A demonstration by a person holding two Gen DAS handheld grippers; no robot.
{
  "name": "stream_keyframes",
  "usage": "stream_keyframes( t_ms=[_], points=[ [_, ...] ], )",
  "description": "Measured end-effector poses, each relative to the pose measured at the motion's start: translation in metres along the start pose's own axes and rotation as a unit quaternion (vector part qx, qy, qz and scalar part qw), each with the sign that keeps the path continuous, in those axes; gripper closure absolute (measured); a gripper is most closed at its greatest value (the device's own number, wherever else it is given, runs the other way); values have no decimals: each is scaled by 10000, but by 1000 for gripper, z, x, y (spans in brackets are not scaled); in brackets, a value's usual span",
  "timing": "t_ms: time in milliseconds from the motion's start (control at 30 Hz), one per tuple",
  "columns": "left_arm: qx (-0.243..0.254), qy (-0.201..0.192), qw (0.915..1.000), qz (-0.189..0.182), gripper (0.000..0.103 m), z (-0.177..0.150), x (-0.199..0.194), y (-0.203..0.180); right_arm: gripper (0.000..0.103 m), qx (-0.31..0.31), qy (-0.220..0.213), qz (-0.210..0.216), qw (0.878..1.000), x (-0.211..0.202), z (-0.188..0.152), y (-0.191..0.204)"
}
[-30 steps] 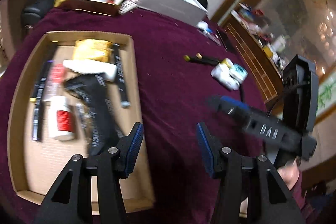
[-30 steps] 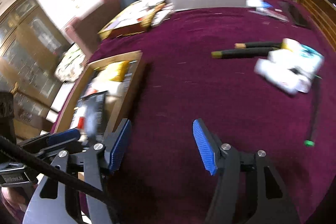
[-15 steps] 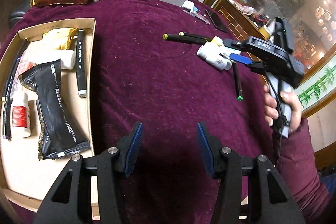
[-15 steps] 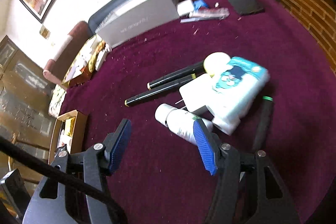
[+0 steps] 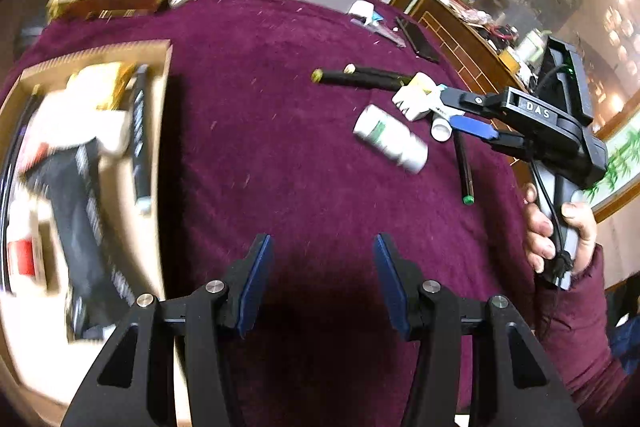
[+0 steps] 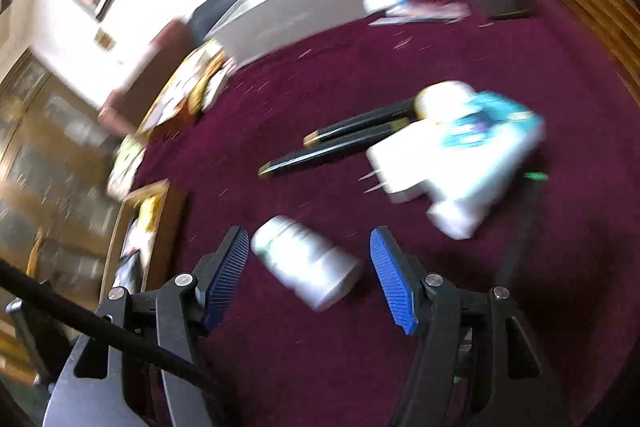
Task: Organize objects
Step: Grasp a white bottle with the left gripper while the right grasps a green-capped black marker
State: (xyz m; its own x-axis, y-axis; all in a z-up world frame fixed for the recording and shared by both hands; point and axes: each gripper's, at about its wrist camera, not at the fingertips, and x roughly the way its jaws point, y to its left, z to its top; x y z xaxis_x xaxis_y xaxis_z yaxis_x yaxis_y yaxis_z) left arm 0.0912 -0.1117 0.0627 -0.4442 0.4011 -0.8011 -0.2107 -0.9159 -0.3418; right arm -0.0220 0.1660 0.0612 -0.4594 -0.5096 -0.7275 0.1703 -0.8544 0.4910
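Both sets of jaws stand wide apart, gripping nothing. Between the blue pads of the right gripper (image 6: 308,275) lies a white bottle (image 6: 306,263) on its side on the maroon-covered counter (image 6: 320,75), with a gap to each pad. Just beyond it sit a white and teal packet (image 6: 460,155) and two black markers (image 6: 344,143). Spread jaws of the left gripper (image 5: 322,279) hover over bare cloth. A cardboard tray (image 5: 164,75) of items sits to the left.
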Motion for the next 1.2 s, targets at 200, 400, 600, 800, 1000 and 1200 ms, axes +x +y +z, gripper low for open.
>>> stream_keyframes(
  t_ms=[200, 400, 600, 800, 1000, 1200],
  points=[
    [641, -8, 9979, 42, 57, 28, 37, -32, 40, 655, -601, -84, 9960, -27, -6, -43],
    [274, -84, 9996, -80, 57, 52, 70, -46, 40, 802, -855, -117, 9930, -35, -6, -63],
    [1445, -192, 9879, 521, 57, 59, 109, -98, 40, 965, -894, -71, 9913, -39, -2, -81],
    [2364, -41, 9629, 1299, 57, 51, 142, -124, 40, 1044, -915, -248, 9900, -47, -7, -92],
    [2104, 121, 9733, 908, 75, 50, 135, -113, 40, 1076, -794, -366, 9903, -44, -11, -93],
    [1466, 87, 9879, 496, 75, 43, 107, -90, 40, 681, -537, -1124, 9899, -27, -19, -74]
  ],
)
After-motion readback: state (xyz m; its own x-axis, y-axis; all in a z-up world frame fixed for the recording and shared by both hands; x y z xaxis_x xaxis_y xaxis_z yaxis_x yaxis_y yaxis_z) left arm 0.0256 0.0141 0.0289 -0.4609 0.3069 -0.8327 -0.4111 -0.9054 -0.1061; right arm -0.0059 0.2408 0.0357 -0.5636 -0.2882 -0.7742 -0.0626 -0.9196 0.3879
